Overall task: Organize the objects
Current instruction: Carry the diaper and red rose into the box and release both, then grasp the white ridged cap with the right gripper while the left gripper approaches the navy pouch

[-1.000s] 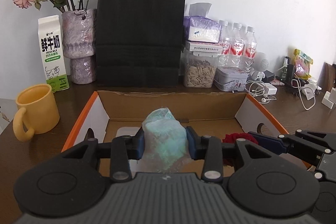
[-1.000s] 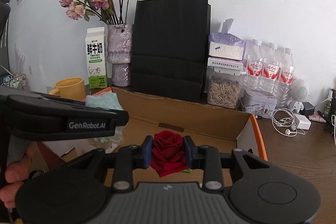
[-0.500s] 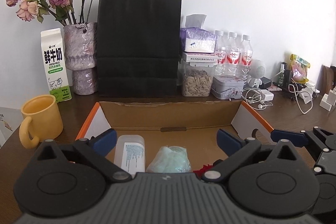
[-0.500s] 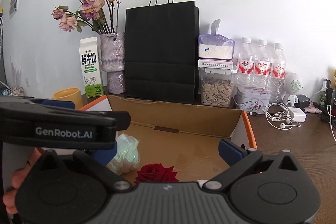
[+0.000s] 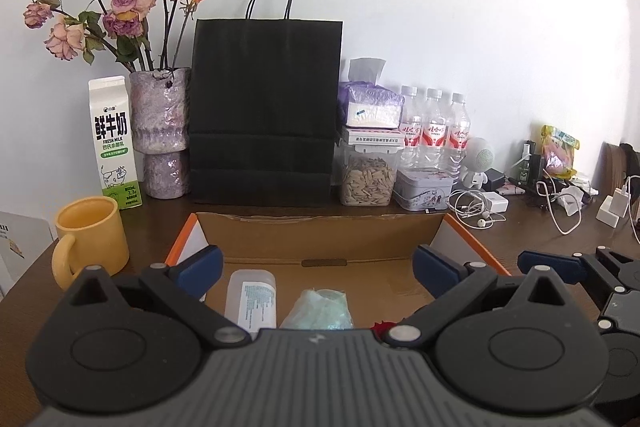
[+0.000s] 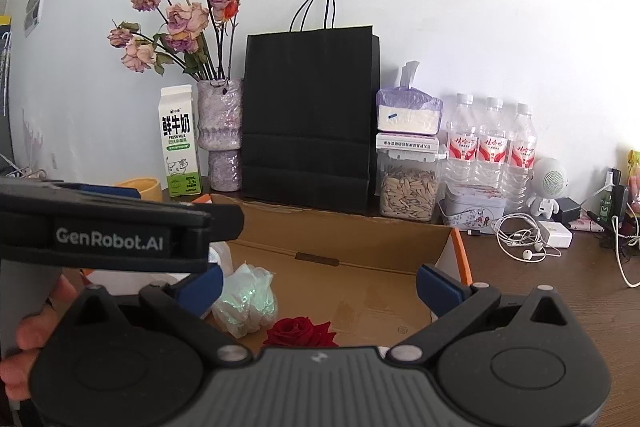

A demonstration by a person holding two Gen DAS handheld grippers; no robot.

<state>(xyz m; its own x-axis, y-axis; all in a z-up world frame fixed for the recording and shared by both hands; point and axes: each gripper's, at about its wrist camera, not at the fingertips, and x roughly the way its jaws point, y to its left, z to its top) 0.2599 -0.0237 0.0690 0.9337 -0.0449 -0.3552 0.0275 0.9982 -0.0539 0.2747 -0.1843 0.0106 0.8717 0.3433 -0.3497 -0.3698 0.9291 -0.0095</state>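
Observation:
An open cardboard box sits on the dark wooden table. Inside it lie a pale green crumpled plastic bag, a white plastic bottle to the bag's left, and a red rose, of which only a sliver shows in the left wrist view. My left gripper is open and empty above the box's near side. My right gripper is open and empty above the rose. The left gripper's body fills the left of the right wrist view.
Behind the box stand a black paper bag, a vase of dried roses, a milk carton, a seed jar, a tin and water bottles. A yellow mug stands left; cables and chargers lie right.
Both grippers opened: the left let go of the green bag, the right let go of the rose, and both now lie in the box. Both grippers then pulled back and upward.

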